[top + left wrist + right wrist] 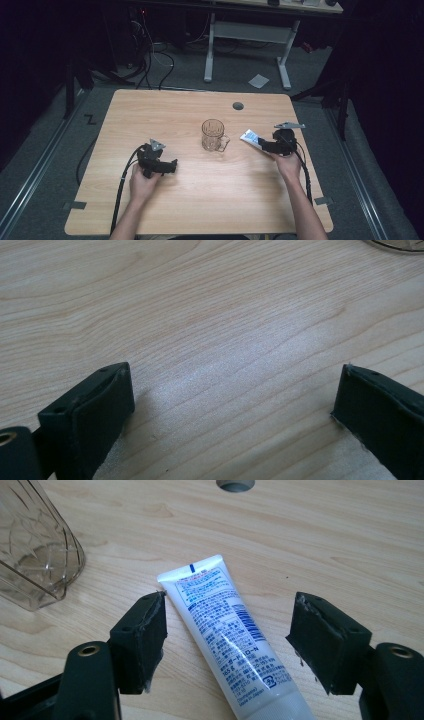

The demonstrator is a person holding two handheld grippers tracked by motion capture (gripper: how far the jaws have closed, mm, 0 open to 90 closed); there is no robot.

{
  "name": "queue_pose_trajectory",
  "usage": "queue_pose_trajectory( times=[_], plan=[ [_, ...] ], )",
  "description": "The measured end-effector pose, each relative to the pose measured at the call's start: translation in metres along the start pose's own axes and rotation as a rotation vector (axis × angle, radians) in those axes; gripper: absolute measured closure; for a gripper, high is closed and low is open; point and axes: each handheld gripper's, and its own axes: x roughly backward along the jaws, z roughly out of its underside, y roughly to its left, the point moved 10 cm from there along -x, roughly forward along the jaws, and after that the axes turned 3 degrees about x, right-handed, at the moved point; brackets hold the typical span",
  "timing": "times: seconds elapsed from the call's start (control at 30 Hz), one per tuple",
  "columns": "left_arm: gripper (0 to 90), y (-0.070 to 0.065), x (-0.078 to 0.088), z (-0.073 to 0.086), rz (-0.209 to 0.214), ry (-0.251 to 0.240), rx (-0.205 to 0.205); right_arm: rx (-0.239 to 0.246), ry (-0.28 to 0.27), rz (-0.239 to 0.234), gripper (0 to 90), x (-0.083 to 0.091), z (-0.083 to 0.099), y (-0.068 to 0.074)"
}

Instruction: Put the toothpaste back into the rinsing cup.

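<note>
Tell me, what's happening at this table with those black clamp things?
A person sits at a light wooden table with a black two-jaw gripper in each hand. The right gripper has its jaws wide apart around a white plastic tube with blue print, which lies flat on the wood; the pads are not pressing it. A clear cut-glass mug stands mid-table. The left gripper rests open over bare wood, holding nothing.

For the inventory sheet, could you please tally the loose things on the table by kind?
Glass mug: 1
Tube: 1
Total: 2
</note>
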Motion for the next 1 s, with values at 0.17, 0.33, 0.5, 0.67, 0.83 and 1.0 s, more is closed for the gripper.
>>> queue_pose_trajectory(
  times=[0.17, 0.33, 0.5, 0.67, 0.83, 1.0],
  plan=[
    [3.1, 0.000, 0.000, 0.000, -0.001, 0.001, -0.001, 0.021, 0.027, -0.009, 31.1, -0.006, -0.005, 0.001],
    [3.1, 0.000, 0.000, 0.000, -0.002, 0.000, 0.002, 0.046, 0.063, -0.032, 32.0, -0.012, -0.010, 0.003],
    [3.1, 0.000, 0.000, 0.000, -0.002, 0.001, 0.000, 0.067, 0.086, -0.038, 32.0, -0.016, -0.013, 0.004],
    [3.1, 0.000, 0.000, 0.000, -0.002, 0.002, 0.000, 0.089, 0.114, -0.051, 31.8, -0.022, -0.015, 0.006],
    [3.1, 0.001, 0.000, 0.000, -0.002, 0.002, 0.000, 0.097, 0.145, -0.056, 31.8, -0.028, -0.015, 0.008],
    [3.1, 0.000, 0.000, 0.000, -0.002, 0.001, 0.000, 0.106, 0.173, -0.060, 31.8, -0.034, -0.012, 0.008]
  ],
)
